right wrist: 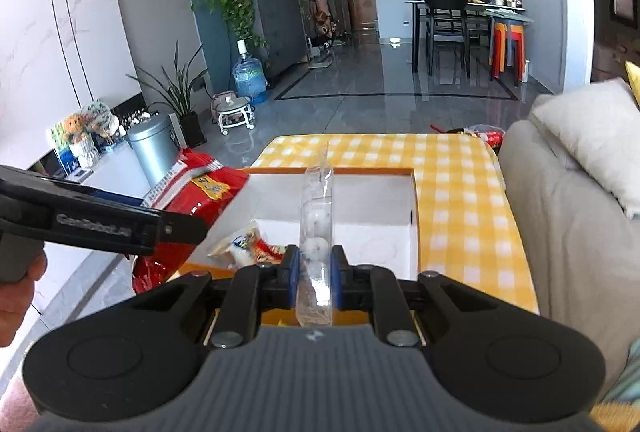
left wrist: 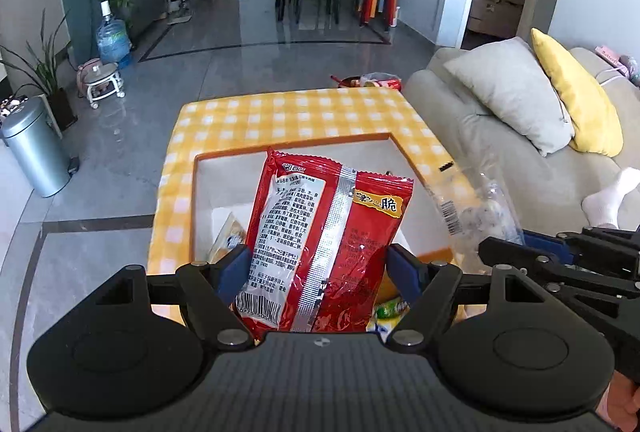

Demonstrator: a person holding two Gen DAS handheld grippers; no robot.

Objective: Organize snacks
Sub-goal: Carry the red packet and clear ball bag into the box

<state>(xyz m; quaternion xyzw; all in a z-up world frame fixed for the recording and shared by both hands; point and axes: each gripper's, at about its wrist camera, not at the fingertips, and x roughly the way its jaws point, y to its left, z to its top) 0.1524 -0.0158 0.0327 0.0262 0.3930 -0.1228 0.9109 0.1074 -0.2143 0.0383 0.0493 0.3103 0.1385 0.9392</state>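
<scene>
1. My left gripper (left wrist: 316,264) has its jaws clenched on the red snack bag (left wrist: 320,244), gripping it low down so most of it stands above the pads, directly over the white box (left wrist: 404,168).
2. My right gripper (right wrist: 314,272) has its jaws clenched on the clear packet of white round sweets (right wrist: 316,228), which sticks out upright in front of me, also over the white box.
3. The white box, with its orange rim, sits on the yellow checked counter (left wrist: 280,116); a small pale snack packet (right wrist: 244,244) already lies inside it, and a green wrapper (left wrist: 390,310) shows at its near edge under my left jaws.
4. Risk, as I judge it: the red bag is glossy and top-heavy in this hold, so it could flop or slip sideways and land on the box rim instead of inside.
5. The clear packet is thin and slick; a narrow pinch may let it slide through the pads, or squeeze the sweets.
6. Both grippers are near each other over the box, so letting go together could make them knock.
</scene>
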